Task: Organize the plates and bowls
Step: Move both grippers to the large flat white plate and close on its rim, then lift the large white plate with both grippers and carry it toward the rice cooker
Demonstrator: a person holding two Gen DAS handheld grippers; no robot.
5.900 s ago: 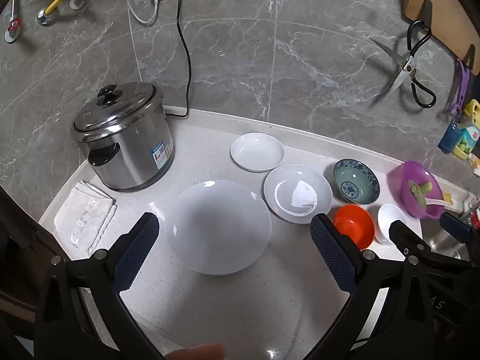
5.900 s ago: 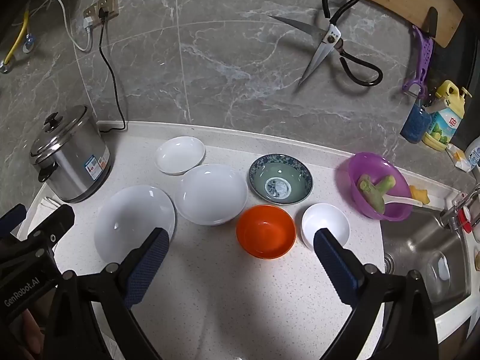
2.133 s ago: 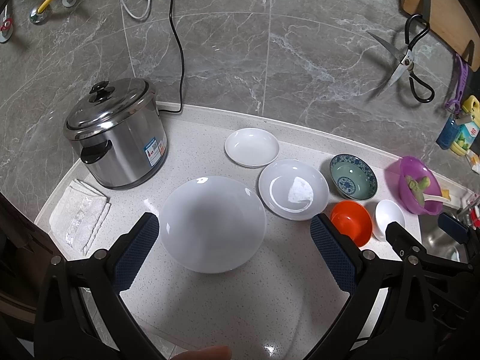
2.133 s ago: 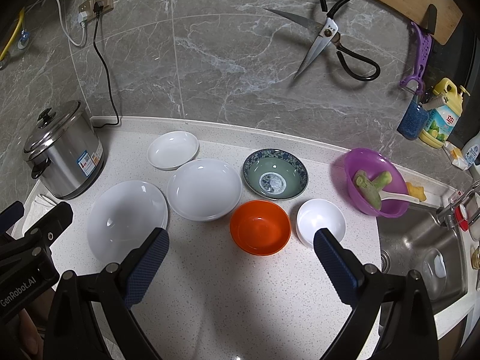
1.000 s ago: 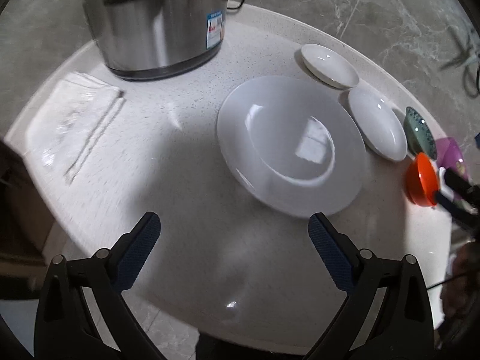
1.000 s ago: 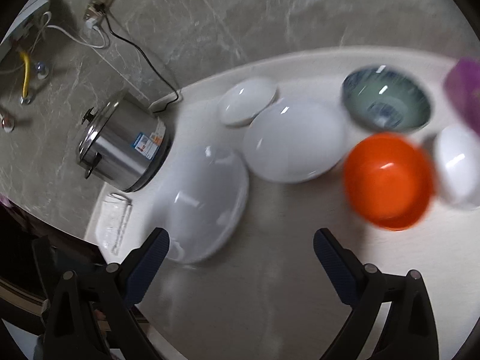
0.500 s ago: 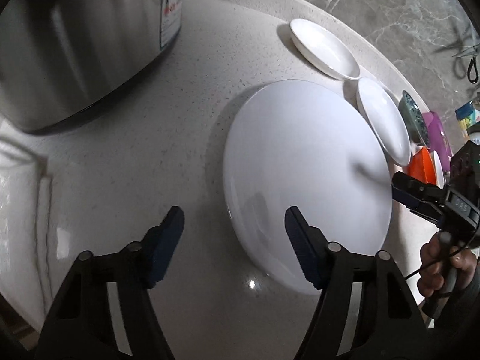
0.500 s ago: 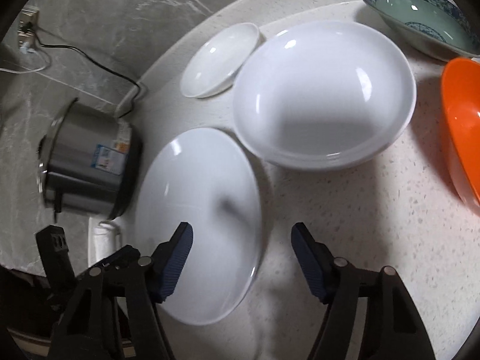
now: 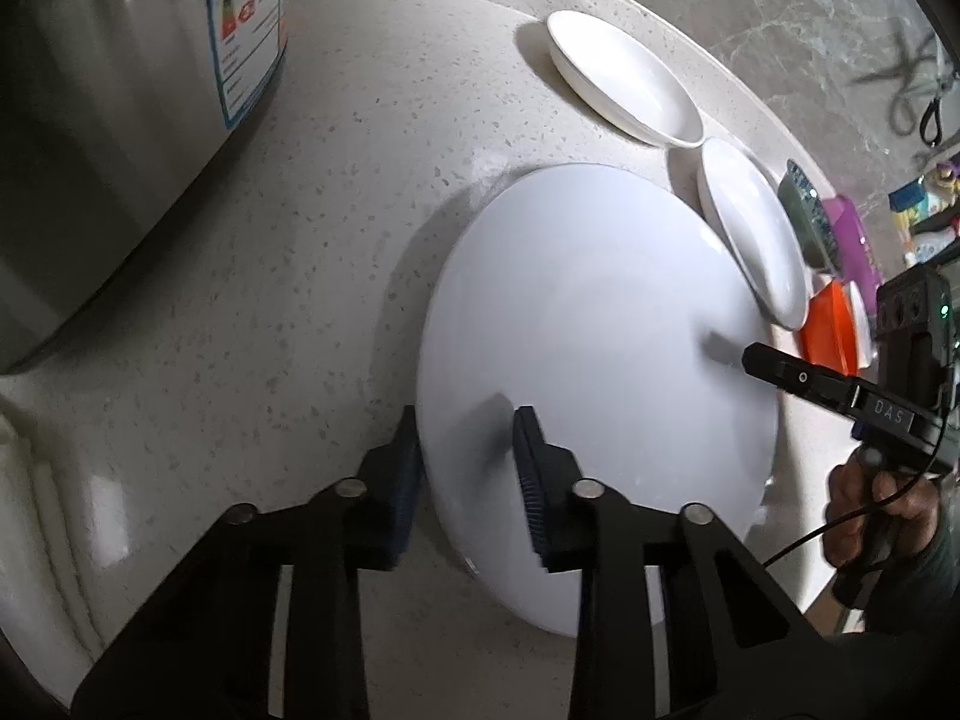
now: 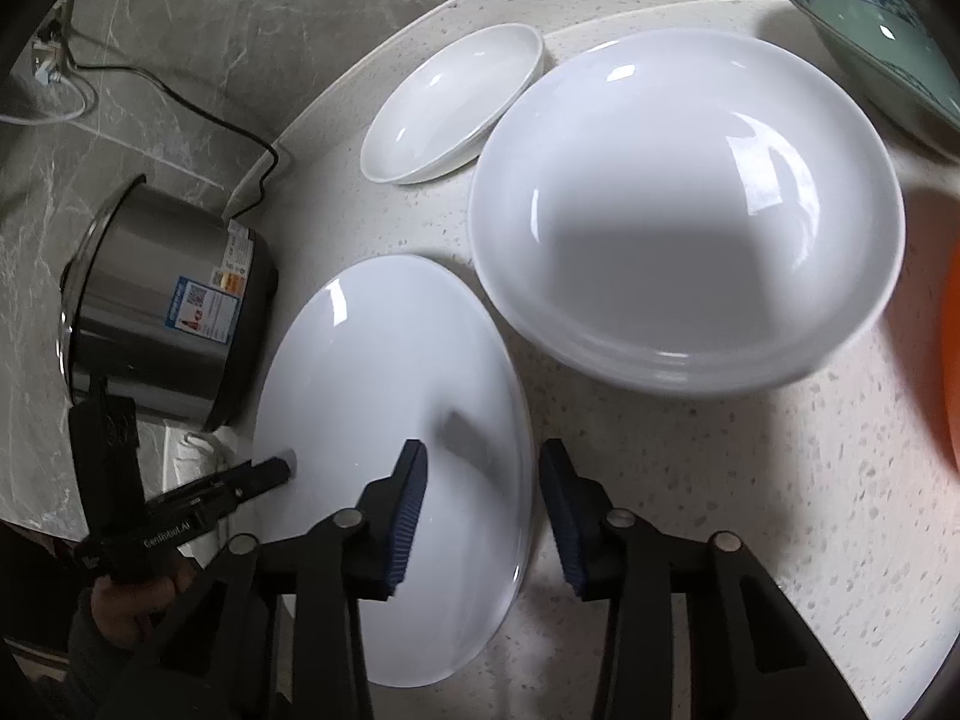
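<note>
- While both grippers straddle opposite edges of the large white plate [image 9: 594, 324], their jaws have just been closing, with the plate's rim between each pair of pads.
- Nearest in the left wrist view, the left gripper [image 9: 465, 474] has one blue pad outside the plate's near-left edge and the other over its face; whether the pads already press on the rim cannot be told.
- Nearest in the right wrist view, the right gripper [image 10: 483, 510] stands with one pad over the plate's face and the other just beyond its right edge above the tabletop [image 10: 750, 480]; a small gap shows on the outer side, so its jaws are narrowed but not clamped.
- Seen from the left wrist, a hand [image 9: 870, 510] holds the right gripper's handle at the plate's far side.
- Just beyond the large plate lies a deep white plate [image 10: 684, 204], close beside it, its rim apart from the large plate's.
- Behind that sits a small white dish [image 10: 450, 102], its rim nearly touching the deep plate.
- Left of the large plate stands a steel rice cooker [image 10: 162, 300], with a folded white cloth [image 9: 36, 510] near its base.
- Farther right are an orange bowl [image 9: 831, 330], a blue-patterned bowl [image 10: 870, 18] and a purple bowl [image 9: 852, 234].
</note>
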